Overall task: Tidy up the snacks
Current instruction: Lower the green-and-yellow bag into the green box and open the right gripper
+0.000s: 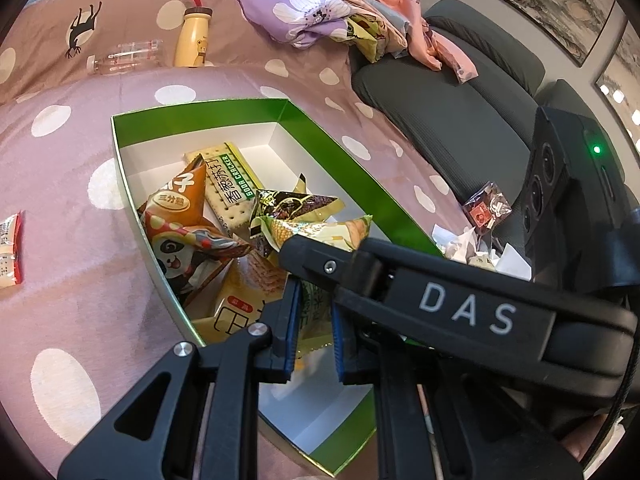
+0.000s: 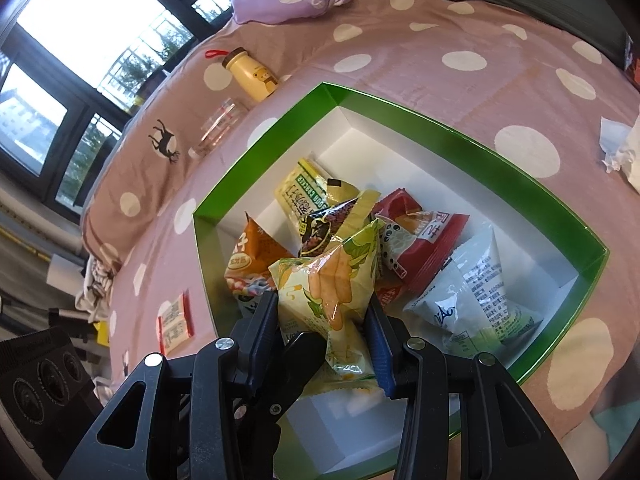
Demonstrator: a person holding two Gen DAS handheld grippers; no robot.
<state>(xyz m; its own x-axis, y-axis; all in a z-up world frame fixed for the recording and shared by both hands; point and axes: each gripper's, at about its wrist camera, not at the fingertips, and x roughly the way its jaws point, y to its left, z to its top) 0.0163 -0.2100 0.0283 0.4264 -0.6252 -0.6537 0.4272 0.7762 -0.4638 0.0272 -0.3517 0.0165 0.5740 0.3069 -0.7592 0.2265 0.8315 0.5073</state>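
Right gripper [image 2: 326,320] pinching yellow-green crinkly corn-stick snack packet [image 2: 328,292], hovering over green-rimmed white cardboard box [image 2: 472,128] on bed. Left gripper [image 1: 314,328] pressed almost together, apparently on same packet's edge. Placing step. Next: lower onto pile, release. Red-white packet [image 2: 175,322] beyond, waiting on polka-dot bedspread [image 2: 400,52].

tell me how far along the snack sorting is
Done: several packets, including the soda cracker pack and the panda bag, already lie in the green box. In hand: both the left gripper and right gripper clamp the yellow corn snack bag over the box. Left: the red-and-white packet on the bedspread.
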